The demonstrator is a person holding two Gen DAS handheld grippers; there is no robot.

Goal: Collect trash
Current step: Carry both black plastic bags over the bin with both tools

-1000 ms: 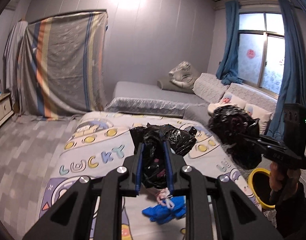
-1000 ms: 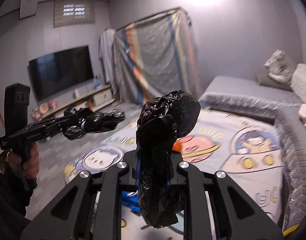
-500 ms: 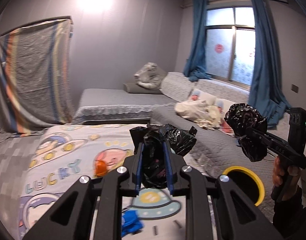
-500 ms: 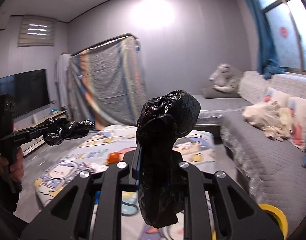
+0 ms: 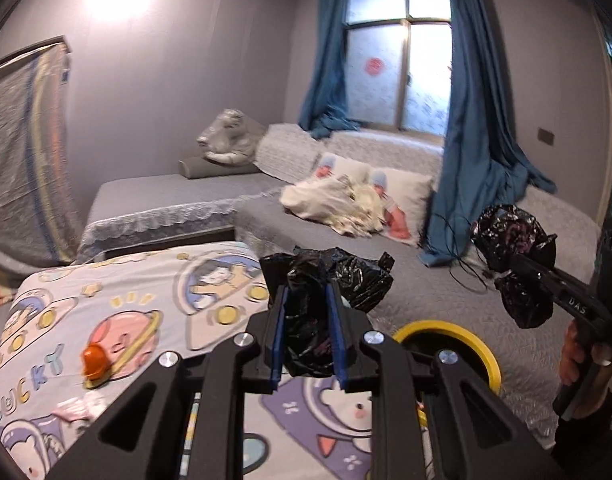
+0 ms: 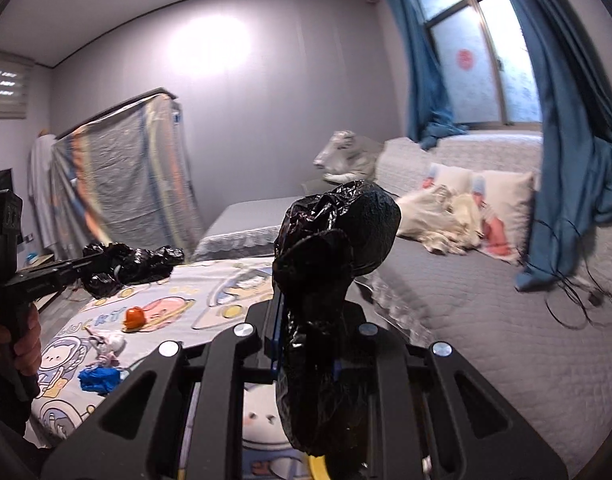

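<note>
Jaws of both grippers pinch crumpled black bags [image 5: 318, 312] [image 6: 330, 280], bulging above them.

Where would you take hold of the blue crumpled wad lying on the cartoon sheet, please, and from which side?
Take the blue wad across its bunched middle, coming straight down from above. It lies low and crumpled on the cartoon sheet, so a sideways approach would probably snag the fabric. The white-pink scrap sits close on its far side, so keep the fingers off that side.
</note>
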